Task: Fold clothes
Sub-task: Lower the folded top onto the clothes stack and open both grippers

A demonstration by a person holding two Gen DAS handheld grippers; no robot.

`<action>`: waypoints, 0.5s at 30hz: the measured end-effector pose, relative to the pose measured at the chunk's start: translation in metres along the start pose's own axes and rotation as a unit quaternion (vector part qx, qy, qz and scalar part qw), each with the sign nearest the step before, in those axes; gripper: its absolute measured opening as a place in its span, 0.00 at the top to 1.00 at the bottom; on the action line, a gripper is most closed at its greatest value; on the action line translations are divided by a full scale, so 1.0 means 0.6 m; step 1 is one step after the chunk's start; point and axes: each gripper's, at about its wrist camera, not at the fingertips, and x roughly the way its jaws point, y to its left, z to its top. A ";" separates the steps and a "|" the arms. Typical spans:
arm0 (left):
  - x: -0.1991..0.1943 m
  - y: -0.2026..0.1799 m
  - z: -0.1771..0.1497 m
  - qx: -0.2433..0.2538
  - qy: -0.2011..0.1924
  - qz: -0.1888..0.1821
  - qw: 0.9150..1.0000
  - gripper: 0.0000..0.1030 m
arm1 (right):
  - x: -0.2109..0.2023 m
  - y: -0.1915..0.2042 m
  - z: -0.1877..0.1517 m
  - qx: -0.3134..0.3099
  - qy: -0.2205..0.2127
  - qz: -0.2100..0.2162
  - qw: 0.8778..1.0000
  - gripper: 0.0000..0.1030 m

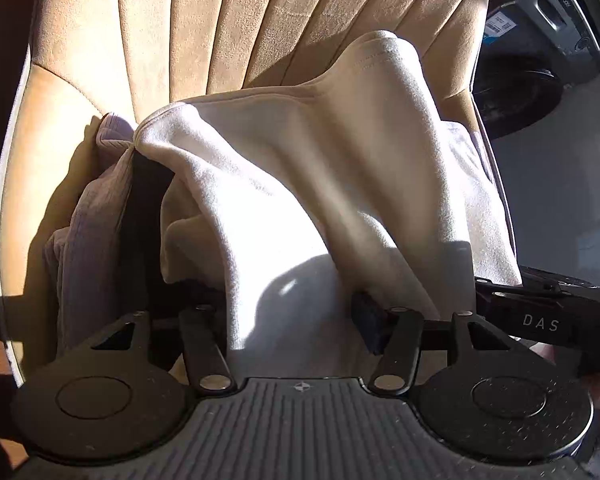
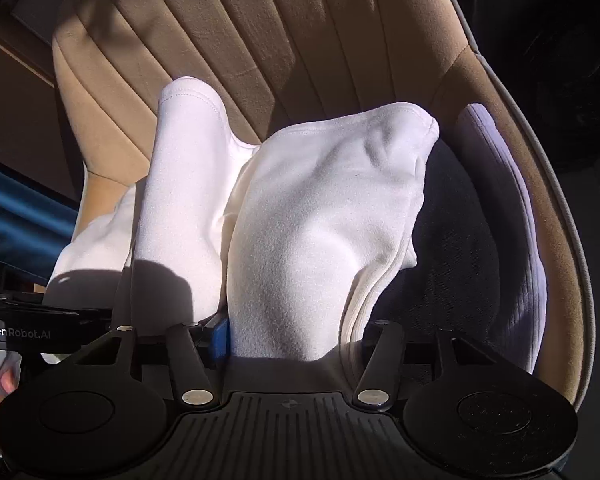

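A white garment (image 1: 300, 184) is draped over both grippers above a tan ribbed armchair (image 1: 148, 32). In the left wrist view the cloth hangs over my left gripper (image 1: 296, 320) and hides most of both fingers; only one dark pad (image 1: 370, 326) shows, so its closure cannot be read. In the right wrist view the same white garment (image 2: 312, 220) runs down between the fingers of my right gripper (image 2: 292, 336), which looks shut on it beside a blue pad (image 2: 220, 338). A lavender ribbed garment (image 1: 96, 216) lies on the seat; it also shows in the right wrist view (image 2: 528, 248).
The armchair's ribbed back (image 2: 260, 32) curves around the clothes. A dark cloth (image 2: 460, 248) lies on the seat at the right. A grey box (image 1: 556, 20) and a dark round object (image 1: 516, 96) sit on the floor beyond the chair. The other gripper's body (image 1: 540, 324) is close by.
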 end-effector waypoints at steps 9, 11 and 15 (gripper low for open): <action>-0.030 0.005 -0.011 0.059 -0.009 0.006 0.998 0.66 | -0.018 -0.030 -0.032 0.045 -0.026 0.007 0.999 0.53; -0.043 0.011 -0.016 0.056 -0.018 0.007 0.998 0.69 | -0.022 -0.013 -0.027 0.027 -0.028 -0.015 0.999 0.56; -0.086 0.053 -0.032 0.002 -0.056 0.031 0.998 0.72 | -0.052 0.011 -0.010 0.009 -0.041 -0.063 0.997 0.59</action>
